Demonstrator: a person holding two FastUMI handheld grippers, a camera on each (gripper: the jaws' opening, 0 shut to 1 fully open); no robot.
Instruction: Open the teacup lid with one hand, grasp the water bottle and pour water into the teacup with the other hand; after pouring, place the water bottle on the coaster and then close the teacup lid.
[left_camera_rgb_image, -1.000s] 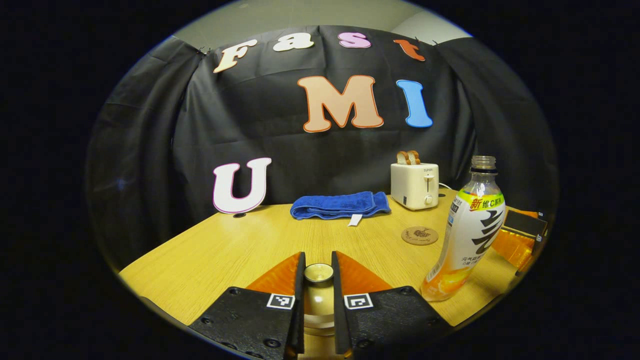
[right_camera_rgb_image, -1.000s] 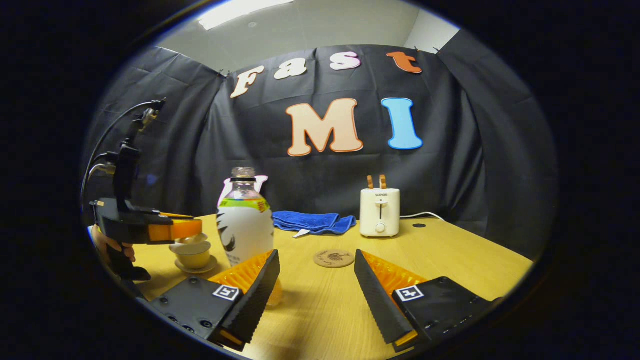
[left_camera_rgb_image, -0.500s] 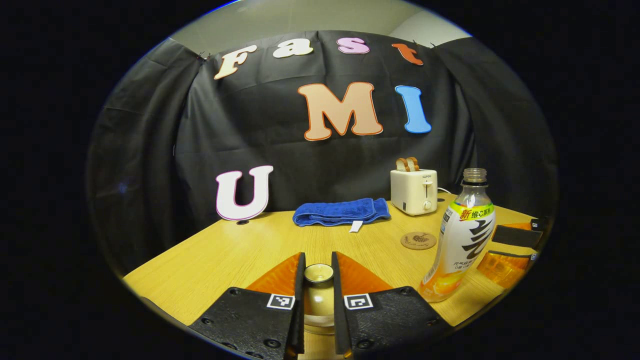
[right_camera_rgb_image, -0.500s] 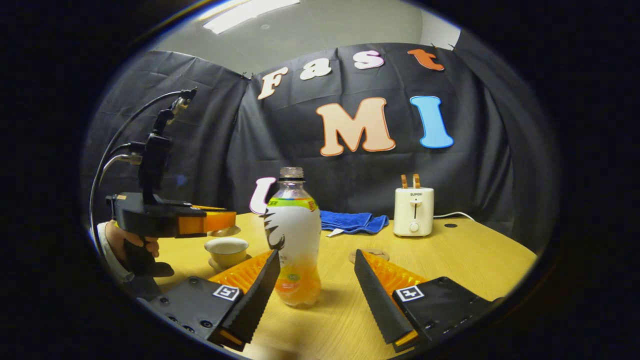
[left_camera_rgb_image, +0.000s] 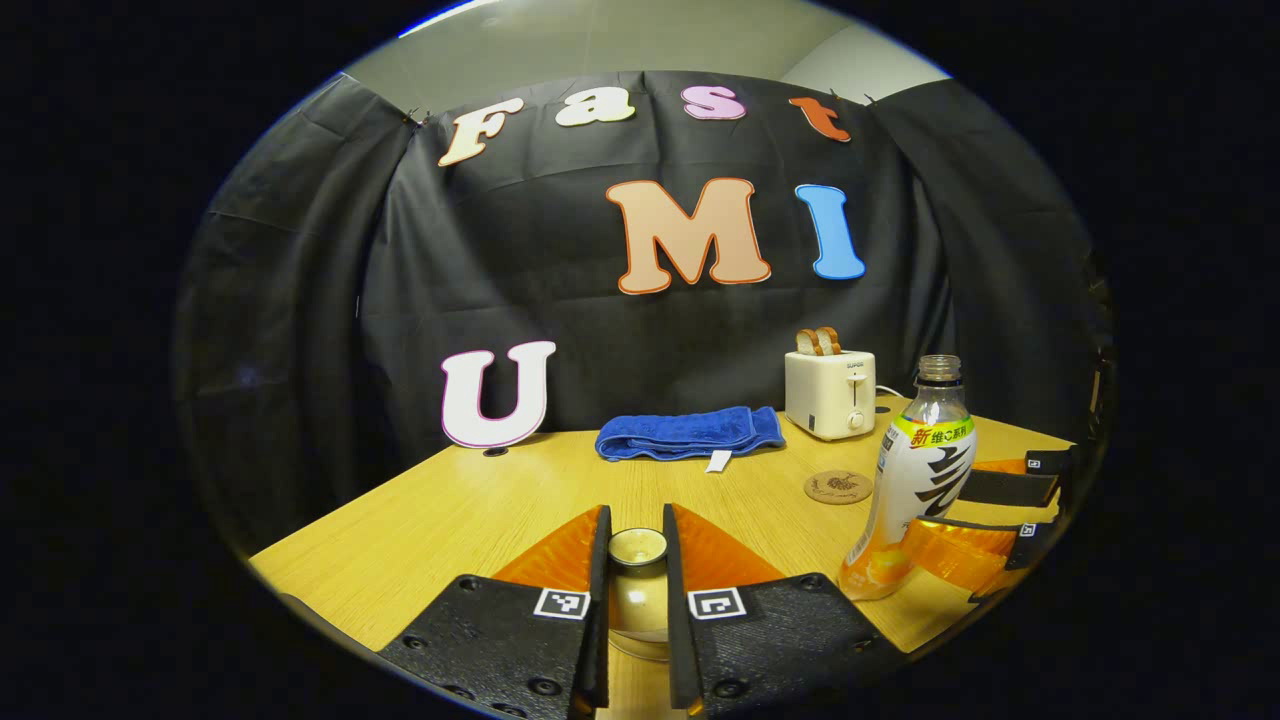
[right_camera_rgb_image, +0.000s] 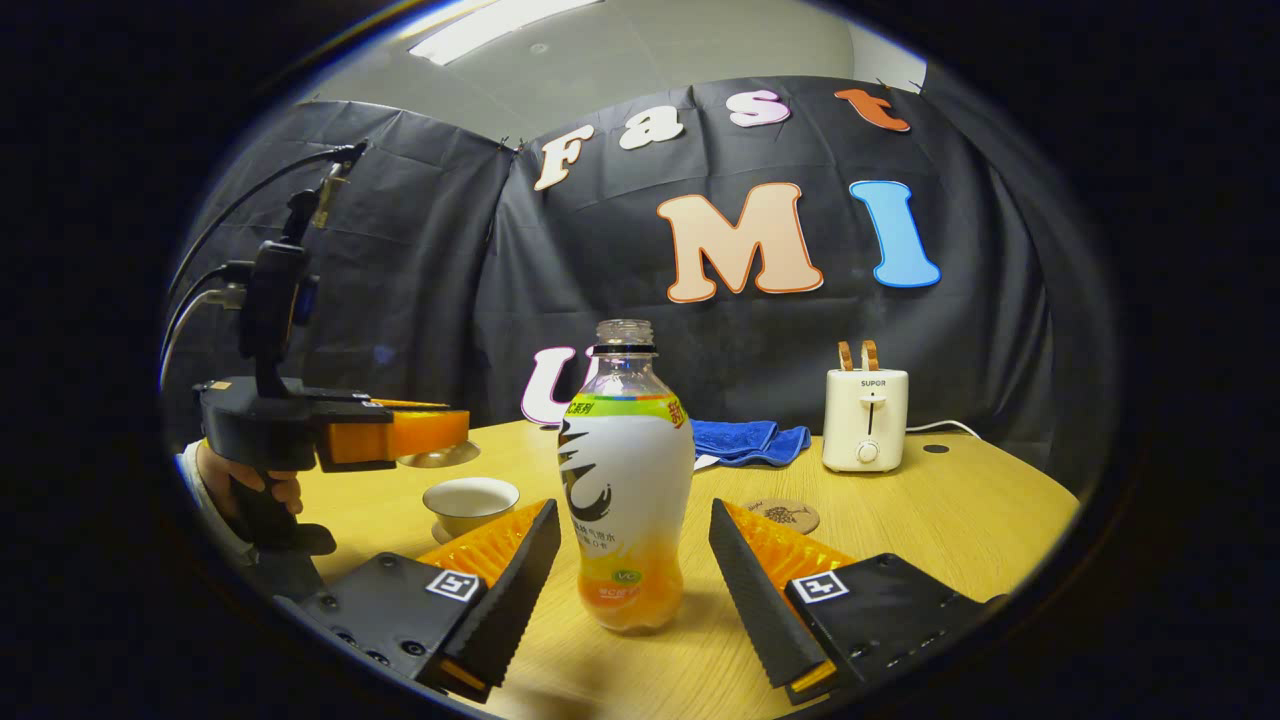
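Table (right_camera_rgb_image: 930, 520): bottle (right_camera_rgb_image: 625, 500) upright frame centre, between spread right gripper (right_camera_rgb_image: 630, 560) fingers, untouched; previously left of centre. Left gripper (left_camera_rgb_image: 636, 570) clamped on lid (left_camera_rgb_image: 637, 548).

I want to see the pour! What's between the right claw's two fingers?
In the right gripper view, the water bottle stands between the open right claw's fingers, untouched.

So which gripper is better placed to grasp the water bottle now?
Right. The right gripper is open with the water bottle standing between its fingers, while the left gripper is shut on the teacup lid, held above the open teacup.
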